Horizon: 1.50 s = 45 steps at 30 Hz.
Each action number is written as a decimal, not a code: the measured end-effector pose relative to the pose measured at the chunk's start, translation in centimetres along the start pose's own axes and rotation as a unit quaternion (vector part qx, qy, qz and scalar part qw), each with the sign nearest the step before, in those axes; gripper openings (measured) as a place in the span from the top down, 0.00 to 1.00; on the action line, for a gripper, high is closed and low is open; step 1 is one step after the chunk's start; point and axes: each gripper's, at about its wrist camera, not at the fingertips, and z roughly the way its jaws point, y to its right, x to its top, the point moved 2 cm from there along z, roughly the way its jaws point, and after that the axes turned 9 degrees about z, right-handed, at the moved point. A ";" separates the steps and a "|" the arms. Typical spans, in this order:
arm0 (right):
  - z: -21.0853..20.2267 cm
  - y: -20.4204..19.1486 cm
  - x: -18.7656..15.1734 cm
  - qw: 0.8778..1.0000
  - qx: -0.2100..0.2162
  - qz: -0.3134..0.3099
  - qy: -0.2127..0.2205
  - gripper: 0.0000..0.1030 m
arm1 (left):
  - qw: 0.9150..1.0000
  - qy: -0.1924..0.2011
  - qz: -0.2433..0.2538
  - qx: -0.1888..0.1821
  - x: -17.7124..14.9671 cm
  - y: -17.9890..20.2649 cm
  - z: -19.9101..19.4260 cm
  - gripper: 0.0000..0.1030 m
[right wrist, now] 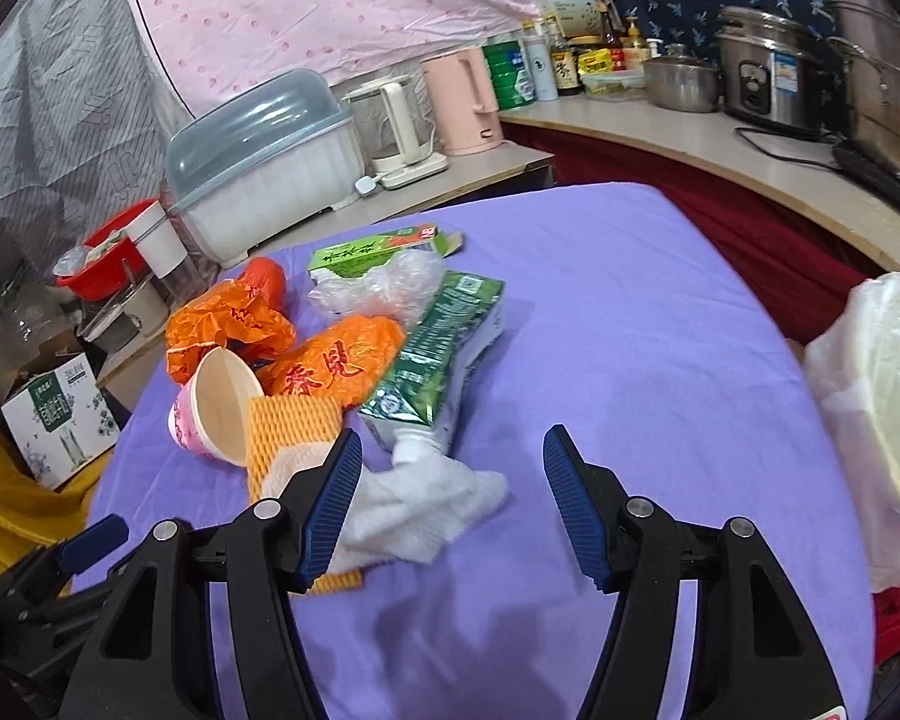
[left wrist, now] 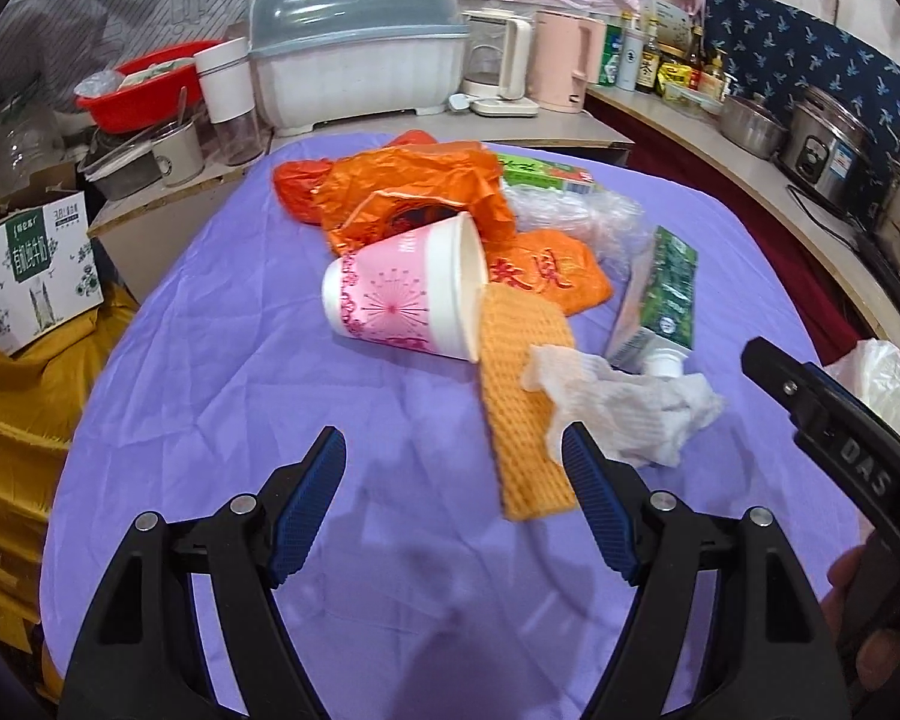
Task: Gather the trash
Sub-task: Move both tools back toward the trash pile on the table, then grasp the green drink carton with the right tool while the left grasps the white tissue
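Trash lies on a purple cloth (left wrist: 222,360): a pink paper cup (left wrist: 402,294) on its side, an orange foam net sleeve (left wrist: 525,414), a crumpled white tissue (left wrist: 624,405), a green toothpaste tube (left wrist: 657,300), orange plastic bags (left wrist: 408,186), a clear bag (left wrist: 576,210) and a green carton (left wrist: 546,174). My left gripper (left wrist: 453,480) is open and empty, just short of the sleeve. My right gripper (right wrist: 450,474) is open and empty above the tissue (right wrist: 414,510), with the tube (right wrist: 444,360) and cup (right wrist: 216,414) beyond. A white bag-lined bin (right wrist: 876,414) stands at the right.
A counter behind holds a covered dish rack (left wrist: 354,54), kettles (left wrist: 564,60), bottles and steel pots (left wrist: 834,144). A red basin (left wrist: 144,90) and a cardboard box (left wrist: 36,276) sit at the left. The right gripper's body (left wrist: 840,450) shows in the left wrist view.
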 end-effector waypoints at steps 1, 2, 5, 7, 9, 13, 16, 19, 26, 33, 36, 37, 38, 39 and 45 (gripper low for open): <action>0.8 -0.4 0.1 1.000 0.002 0.001 -0.003 0.40 | 1.000 0.000 -0.003 0.003 0.0 -0.4 0.2 0.31; 1.7 -0.9 0.3 1.000 0.003 0.000 -0.006 0.40 | 1.000 -0.001 -0.005 0.004 0.1 -0.6 0.3 0.31; 3.4 -1.8 0.6 1.000 0.005 -0.002 -0.012 0.40 | 1.000 -0.003 -0.014 0.008 0.4 -1.6 0.9 0.31; 4.5 -2.3 0.8 1.000 0.003 -0.004 -0.015 0.40 | 1.000 -0.004 -0.018 0.010 0.5 -2.0 1.3 0.31; 5.7 -2.5 1.0 1.000 0.001 -0.001 -0.022 0.40 | 1.000 -0.005 -0.023 0.015 0.7 -2.6 1.7 0.31; 7.5 -2.4 1.1 0.999 -0.009 0.007 -0.031 0.40 | 0.999 -0.007 -0.027 0.019 0.8 -3.1 2.3 0.31; 8.1 -2.2 1.1 0.999 -0.017 0.010 -0.035 0.40 | 0.999 -0.007 -0.028 0.021 1.0 -3.2 2.6 0.31; 8.7 -1.9 0.9 0.999 -0.023 0.008 -0.043 0.54 | 0.999 -0.006 -0.025 0.019 1.1 -2.9 2.7 0.31; 6.1 0.6 0.8 0.999 -0.035 0.007 -0.018 0.56 | 1.000 0.001 -0.007 0.007 1.3 -0.7 2.2 0.31; 0.0 5.3 0.7 0.998 -0.059 0.012 0.015 0.56 | 0.999 0.003 0.027 -0.028 1.5 3.9 2.2 0.31; -1.7 7.1 0.5 0.997 -0.064 0.027 0.020 0.56 | 0.998 0.001 0.043 -0.042 1.6 6.3 2.9 0.29; -2.2 7.8 0.4 0.997 -0.064 0.034 0.021 0.56 | 0.998 0.001 0.045 -0.043 1.7 6.7 3.0 0.29; -2.6 8.1 0.4 0.997 -0.064 0.038 0.021 0.56 | 0.998 0.001 0.048 -0.044 1.7 7.4 3.4 0.29; -3.0 8.5 0.3 0.997 -0.065 0.041 0.023 0.56 | 0.998 0.000 0.050 -0.044 1.8 7.9 3.7 0.29; -4.5 9.2 -0.6 0.997 -0.064 0.038 0.025 0.56 | 0.997 -0.009 0.060 -0.043 1.8 10.1 5.3 0.38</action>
